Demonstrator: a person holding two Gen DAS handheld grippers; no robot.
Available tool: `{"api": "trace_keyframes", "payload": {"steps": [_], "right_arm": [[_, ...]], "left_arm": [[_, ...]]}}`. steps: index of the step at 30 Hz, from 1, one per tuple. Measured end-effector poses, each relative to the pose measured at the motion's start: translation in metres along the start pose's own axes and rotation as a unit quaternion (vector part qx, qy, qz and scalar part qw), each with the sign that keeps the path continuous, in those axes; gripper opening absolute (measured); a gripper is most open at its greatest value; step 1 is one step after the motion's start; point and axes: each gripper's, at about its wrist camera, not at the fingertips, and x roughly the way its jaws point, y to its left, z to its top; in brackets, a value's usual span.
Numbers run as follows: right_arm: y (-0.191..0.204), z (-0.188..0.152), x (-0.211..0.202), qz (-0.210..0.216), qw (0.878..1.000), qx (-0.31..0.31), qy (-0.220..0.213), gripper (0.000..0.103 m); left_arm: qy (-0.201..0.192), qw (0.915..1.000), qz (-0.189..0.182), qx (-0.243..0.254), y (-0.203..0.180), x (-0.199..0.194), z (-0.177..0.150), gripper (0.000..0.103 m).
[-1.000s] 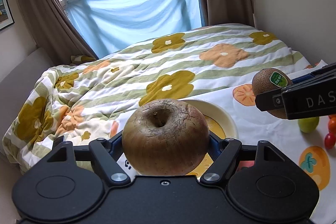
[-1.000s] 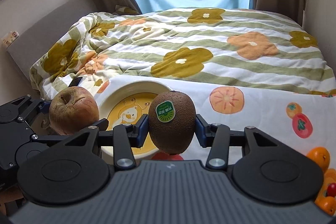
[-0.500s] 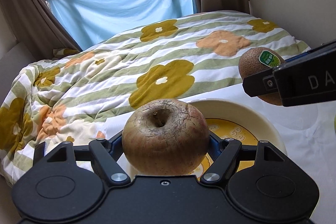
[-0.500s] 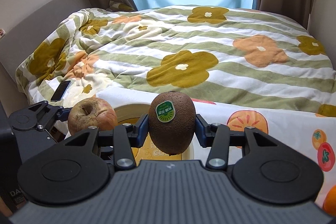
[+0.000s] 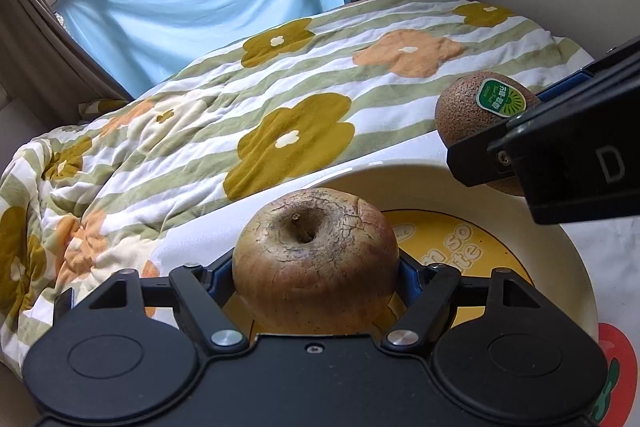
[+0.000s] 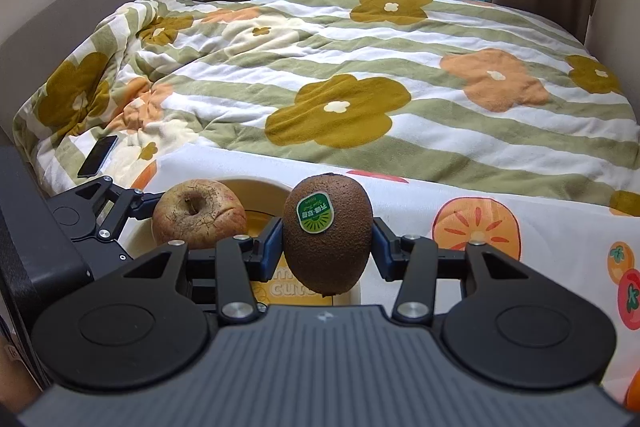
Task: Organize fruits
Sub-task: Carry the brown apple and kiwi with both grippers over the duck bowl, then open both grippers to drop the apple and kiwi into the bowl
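Note:
My left gripper (image 5: 316, 279) is shut on a wrinkled brown apple (image 5: 316, 259) and holds it over the near left part of a cream plate with a yellow centre (image 5: 552, 227). My right gripper (image 6: 326, 243) is shut on a brown kiwi with a green sticker (image 6: 328, 231), upright, above the plate (image 6: 256, 187). In the left wrist view the kiwi (image 5: 480, 115) hangs over the plate's far right rim. In the right wrist view the apple (image 6: 198, 213) sits just left of the kiwi.
The plate rests on a white cloth printed with fruit (image 6: 476, 227). Behind it lies a bed with a flowered striped quilt (image 6: 360, 87). A dark phone (image 6: 98, 155) lies on the quilt at left. An orange fruit (image 6: 634, 393) shows at the right edge.
Both grippers have moved forward and down toward the plate, each still holding its fruit. The plate now fills more of the left wrist view, and the kiwi sits closer to the apple.

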Motion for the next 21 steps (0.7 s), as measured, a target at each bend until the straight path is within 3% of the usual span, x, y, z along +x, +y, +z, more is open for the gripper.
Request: {"api": "trace_keyframes", "payload": {"steps": [2,5,7,21], "right_arm": [[-0.001,0.0,0.002,0.001,1.0,-0.002,0.003,0.061],[-0.002,0.001,0.004,0.009,1.0,-0.008,0.008,0.061],[-0.003,0.001,0.005,0.019,1.0,-0.015,0.013,0.061],[0.024,-0.015,0.024,0.031,0.988,-0.149,0.026,0.061]], "left_arm": [[-0.004,1.0,-0.001,0.001,0.001,0.0,0.0,0.082],[-0.018,0.9998,-0.002,0.001,0.007,-0.011,0.001,0.097],[-0.022,0.9998,-0.003,0.002,0.011,-0.018,0.001,0.1],[0.001,1.0,-0.005,0.005,0.012,-0.042,-0.031,0.101]]}}
